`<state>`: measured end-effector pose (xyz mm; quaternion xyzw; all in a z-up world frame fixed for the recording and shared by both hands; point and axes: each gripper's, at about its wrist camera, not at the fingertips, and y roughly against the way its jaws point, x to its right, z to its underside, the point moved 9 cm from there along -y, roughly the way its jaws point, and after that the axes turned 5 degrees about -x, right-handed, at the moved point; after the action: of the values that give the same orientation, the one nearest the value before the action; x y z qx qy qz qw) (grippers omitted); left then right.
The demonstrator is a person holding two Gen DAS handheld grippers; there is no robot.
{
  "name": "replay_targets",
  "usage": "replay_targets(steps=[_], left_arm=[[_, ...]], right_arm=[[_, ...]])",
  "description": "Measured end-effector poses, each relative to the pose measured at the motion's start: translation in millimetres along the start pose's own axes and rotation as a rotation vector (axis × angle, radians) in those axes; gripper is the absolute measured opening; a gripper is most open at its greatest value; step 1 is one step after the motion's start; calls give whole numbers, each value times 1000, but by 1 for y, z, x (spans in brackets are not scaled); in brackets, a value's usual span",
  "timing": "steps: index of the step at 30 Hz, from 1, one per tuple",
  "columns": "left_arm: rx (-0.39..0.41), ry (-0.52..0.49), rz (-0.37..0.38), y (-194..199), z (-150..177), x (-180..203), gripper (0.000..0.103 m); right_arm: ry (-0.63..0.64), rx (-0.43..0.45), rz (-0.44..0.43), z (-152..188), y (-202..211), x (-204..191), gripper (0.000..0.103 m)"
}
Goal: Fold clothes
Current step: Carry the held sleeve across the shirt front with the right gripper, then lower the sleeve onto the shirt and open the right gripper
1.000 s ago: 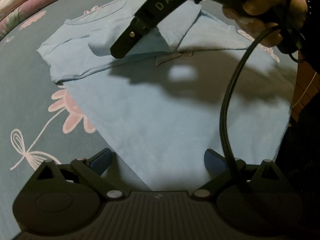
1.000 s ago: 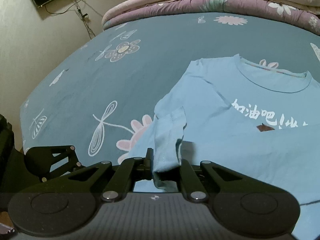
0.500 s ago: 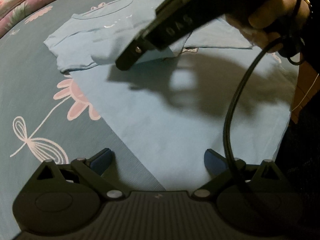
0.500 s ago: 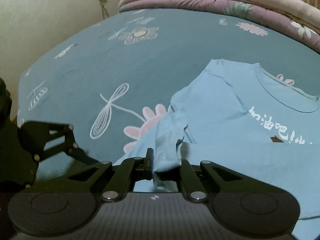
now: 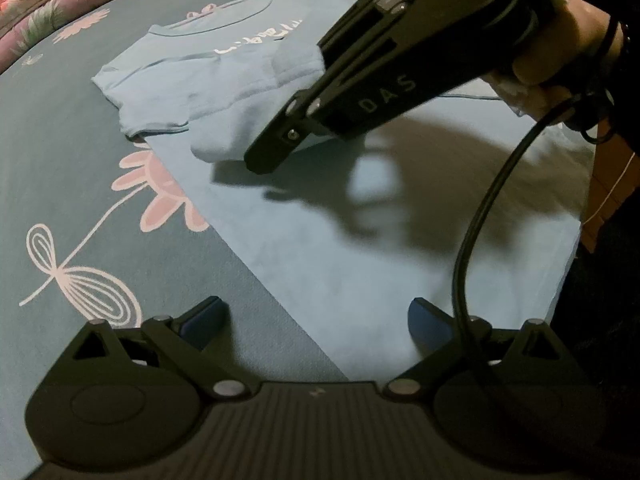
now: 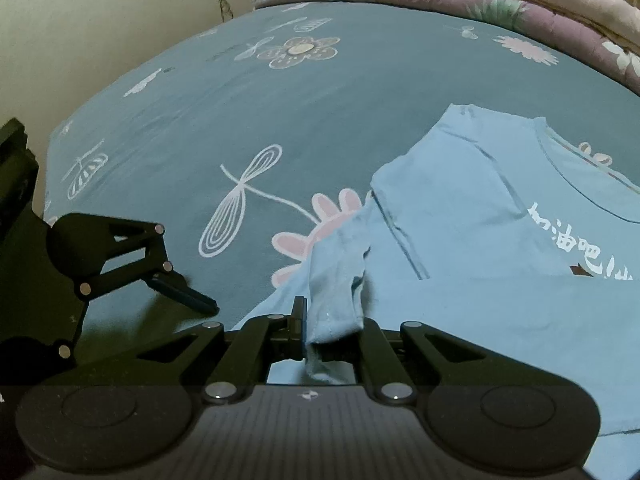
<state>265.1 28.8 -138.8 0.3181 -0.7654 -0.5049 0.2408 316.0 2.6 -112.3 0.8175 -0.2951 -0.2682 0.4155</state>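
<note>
The right gripper (image 6: 332,340) clenched the T-shirt (image 5: 360,240) sleeve; the left gripper (image 5: 316,320), released, hovered at six o'clock; laying it flat mattered.

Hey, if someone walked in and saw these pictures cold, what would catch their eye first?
Probably the light blue T-shirt with white lettering, spread over a teal floral bedsheet. Next, the right gripper, shut on a bunched fold of the shirt's fabric and casting a big shadow across it. The left gripper hangs open over the shirt's near edge.

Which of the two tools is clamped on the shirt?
The right tool: it pinches the light blue shirt, while the left tool gapes empty.
</note>
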Motion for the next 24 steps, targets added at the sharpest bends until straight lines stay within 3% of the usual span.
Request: replay_targets(steps=[12, 15, 17, 24], left_arm=[[34, -2, 17, 3, 3, -1, 98], [41, -4, 21, 3, 4, -2, 98], [44, -9, 23, 4, 5, -3, 98], [55, -39, 42, 11, 9, -6, 98]], right_arm=[[87, -55, 19, 11, -7, -15, 8], [121, -86, 5, 19, -10, -22, 16], [150, -102, 11, 23, -12, -28, 36], [150, -150, 16, 37, -3, -29, 45]])
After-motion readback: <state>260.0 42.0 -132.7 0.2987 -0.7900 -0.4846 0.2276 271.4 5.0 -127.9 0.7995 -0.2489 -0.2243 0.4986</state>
